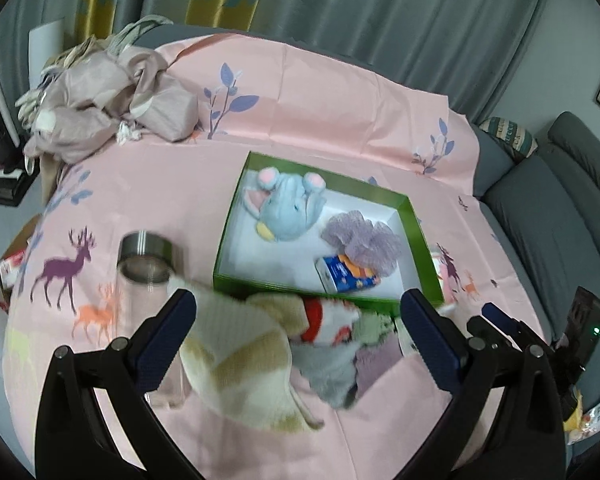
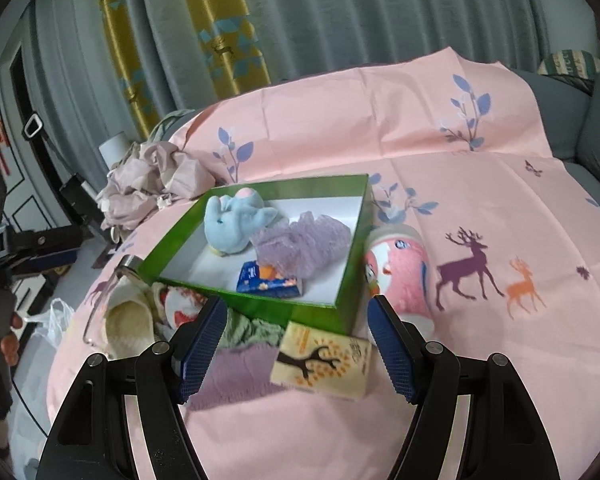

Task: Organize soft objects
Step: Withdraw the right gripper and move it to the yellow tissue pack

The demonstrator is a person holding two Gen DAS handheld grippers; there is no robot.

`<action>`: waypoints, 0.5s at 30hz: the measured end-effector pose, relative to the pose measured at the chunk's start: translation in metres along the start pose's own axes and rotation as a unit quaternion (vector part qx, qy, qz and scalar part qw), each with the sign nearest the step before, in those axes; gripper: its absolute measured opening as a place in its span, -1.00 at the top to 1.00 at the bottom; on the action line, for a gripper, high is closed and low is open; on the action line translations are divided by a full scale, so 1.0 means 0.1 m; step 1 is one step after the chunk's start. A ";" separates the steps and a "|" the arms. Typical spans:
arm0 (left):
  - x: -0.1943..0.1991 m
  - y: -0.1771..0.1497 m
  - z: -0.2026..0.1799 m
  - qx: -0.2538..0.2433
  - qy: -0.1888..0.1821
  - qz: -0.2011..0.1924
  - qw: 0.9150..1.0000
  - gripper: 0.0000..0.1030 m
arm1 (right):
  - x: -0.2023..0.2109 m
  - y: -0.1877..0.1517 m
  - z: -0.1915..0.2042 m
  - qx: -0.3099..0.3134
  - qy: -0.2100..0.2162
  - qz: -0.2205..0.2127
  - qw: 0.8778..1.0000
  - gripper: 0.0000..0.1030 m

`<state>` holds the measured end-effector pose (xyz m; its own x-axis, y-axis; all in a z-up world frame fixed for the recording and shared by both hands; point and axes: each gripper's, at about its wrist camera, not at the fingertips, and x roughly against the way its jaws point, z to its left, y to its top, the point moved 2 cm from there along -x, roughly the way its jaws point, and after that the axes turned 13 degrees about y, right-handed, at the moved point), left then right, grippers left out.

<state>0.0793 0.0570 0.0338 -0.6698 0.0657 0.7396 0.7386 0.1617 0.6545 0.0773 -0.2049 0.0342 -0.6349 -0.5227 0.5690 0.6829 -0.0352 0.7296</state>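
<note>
While both jaw sets stand apart and hold nothing, the left hand-held gripper (image 1: pixel 298 338) hovers over the cream knit cloth (image 1: pixel 236 364) and the sock pile (image 1: pixel 332 340) just ahead of it. The right hand-held gripper (image 2: pixel 294 344) frames the yellow pack (image 2: pixel 320 364). Beyond lies the green box (image 1: pixel 416 224), holding the plush elephant (image 1: pixel 288 208) and mesh sponge (image 1: pixel 360 240). Judged step: pickup; next, close on the cloth and lift it forward into the box.

Soft even indoor light, faint shadows, motion blur nearby, fisheye-bent dark edges
</note>
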 end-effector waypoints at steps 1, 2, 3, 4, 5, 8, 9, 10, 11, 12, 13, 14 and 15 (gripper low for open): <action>0.02 -0.06 0.00 0.000 -0.005 0.003 1.000 -0.98 | 0.03 -0.04 0.00 -0.001 -0.002 0.001 1.000 -0.44; 0.02 -0.12 -0.01 -0.002 -0.010 0.007 1.000 -0.98 | 0.05 -0.07 0.00 -0.002 -0.003 0.002 1.000 -0.44; 0.02 -0.18 -0.03 -0.005 -0.014 0.011 1.000 -0.98 | 0.06 -0.13 0.01 -0.001 -0.005 0.005 1.000 -0.44; 0.01 -0.24 -0.06 -0.009 -0.017 0.014 1.000 -0.98 | 0.08 -0.17 0.01 0.001 -0.007 0.007 1.000 -0.44; -0.01 -0.31 -0.09 -0.016 -0.018 0.019 1.000 -0.98 | 0.09 -0.22 0.02 0.003 -0.008 0.011 1.000 -0.44; -0.07 -0.48 -0.20 -0.039 -0.012 0.026 0.999 -0.98 | 0.11 -0.40 0.01 0.003 -0.011 0.022 1.000 -0.44; -0.10 -0.54 -0.27 -0.052 -0.009 0.027 0.998 -0.98 | 0.12 -0.45 0.00 0.002 -0.010 0.024 1.000 -0.44; -0.12 -0.58 -0.31 -0.060 -0.006 0.029 0.998 -0.98 | 0.13 -0.51 -0.03 -0.001 -0.009 0.027 1.000 -0.44; -0.15 -0.62 -0.37 -0.070 -0.004 0.030 0.997 -0.98 | 0.12 -0.57 -0.05 -0.004 -0.008 0.030 1.000 -0.44; -0.17 -0.67 -0.44 -0.082 -0.002 0.030 0.996 -0.98 | 0.11 -0.59 -0.08 -0.005 -0.008 0.033 0.999 -0.44; -0.19 -0.70 -0.50 -0.091 0.000 0.030 0.995 -0.98 | 0.10 -0.63 -0.10 -0.004 -0.012 0.036 0.999 -0.44; -0.20 -0.72 -0.55 -0.099 0.000 0.029 0.995 -0.98 | 0.10 -0.66 -0.12 -0.002 -0.015 0.037 0.999 -0.44; -0.22 -0.75 -0.62 -0.109 -0.003 0.029 0.994 -0.98 | 0.08 -0.69 -0.14 0.002 -0.015 0.039 0.999 -0.44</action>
<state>0.0435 -0.0178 -0.0217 -0.6262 0.0745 0.7761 0.7741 -0.0597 0.6303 0.0301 -0.2186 -0.0171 -0.5911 -0.4974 0.6350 0.7292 0.0069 0.6842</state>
